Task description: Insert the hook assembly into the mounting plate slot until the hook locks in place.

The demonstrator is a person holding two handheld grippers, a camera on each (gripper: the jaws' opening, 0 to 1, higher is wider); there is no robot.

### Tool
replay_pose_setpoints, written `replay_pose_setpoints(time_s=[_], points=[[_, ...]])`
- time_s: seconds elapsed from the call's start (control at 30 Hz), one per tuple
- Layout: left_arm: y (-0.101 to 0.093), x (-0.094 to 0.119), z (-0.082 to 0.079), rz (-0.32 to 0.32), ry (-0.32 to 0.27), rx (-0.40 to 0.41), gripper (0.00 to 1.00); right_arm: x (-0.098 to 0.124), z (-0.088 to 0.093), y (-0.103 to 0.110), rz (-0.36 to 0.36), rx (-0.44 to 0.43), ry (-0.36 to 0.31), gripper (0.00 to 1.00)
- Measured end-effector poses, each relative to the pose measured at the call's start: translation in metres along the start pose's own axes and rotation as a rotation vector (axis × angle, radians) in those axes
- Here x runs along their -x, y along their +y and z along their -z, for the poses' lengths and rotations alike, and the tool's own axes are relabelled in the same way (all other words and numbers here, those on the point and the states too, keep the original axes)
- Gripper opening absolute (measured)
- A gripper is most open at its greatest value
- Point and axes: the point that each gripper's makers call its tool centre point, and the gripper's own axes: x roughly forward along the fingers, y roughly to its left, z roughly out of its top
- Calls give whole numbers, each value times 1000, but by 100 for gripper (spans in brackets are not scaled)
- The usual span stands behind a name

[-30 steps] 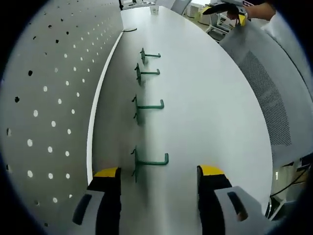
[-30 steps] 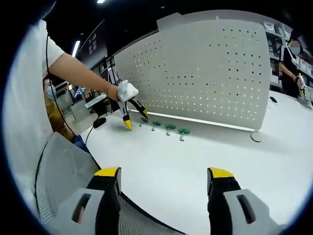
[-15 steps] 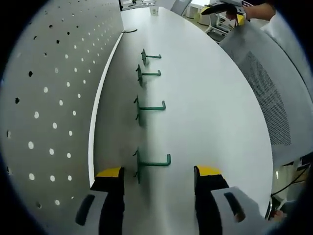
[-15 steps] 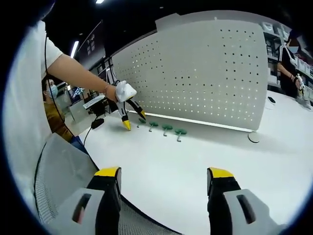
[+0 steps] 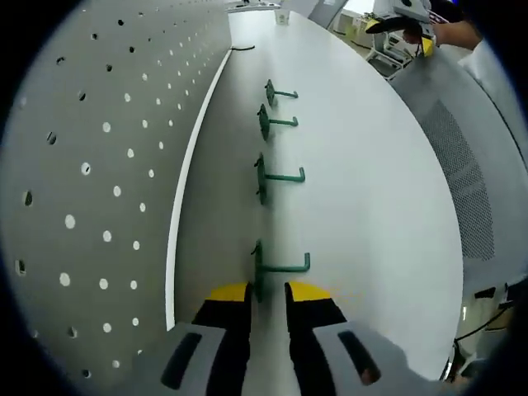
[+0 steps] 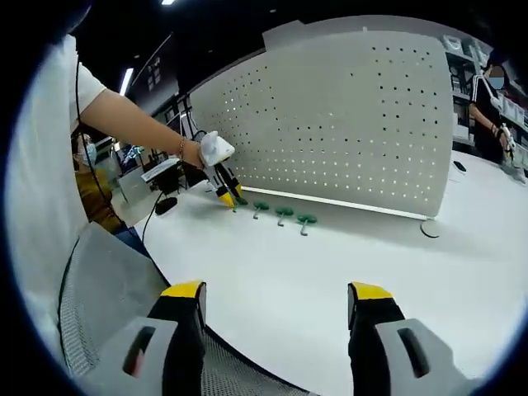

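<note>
The left hand-held gripper [image 5: 268,290] is clenched on the nearest hook [image 5: 262,268]: its yellow-tipped jaws stand close together, pinching the base plate of that green hook at the bottom of the left gripper view. The hook lies on the white surface [image 5: 371,190], just beside the foot of the pegboard [image 5: 107,148]. Three more green hooks lie beyond the nearest hook in one row along the pegboard: the second hook [image 5: 264,176], the third hook [image 5: 265,122] and the farthest hook [image 5: 271,92].

The right hand-held gripper [image 6: 276,290] is released, jaws wide apart, above the surface edge nearest the person, well apart from the pegboard [image 6: 346,124].
</note>
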Motion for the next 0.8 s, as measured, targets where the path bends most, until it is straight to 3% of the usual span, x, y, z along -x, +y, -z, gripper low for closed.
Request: replay_pose_setpoints(time_s=[0.33,0.8], points=[[5,0,0,-43,0,19,6,0,-1,0,-1,4,2,66],[7,0,0,-52,25,-5,4,-1,-1,-1,-3,8,0,66]])
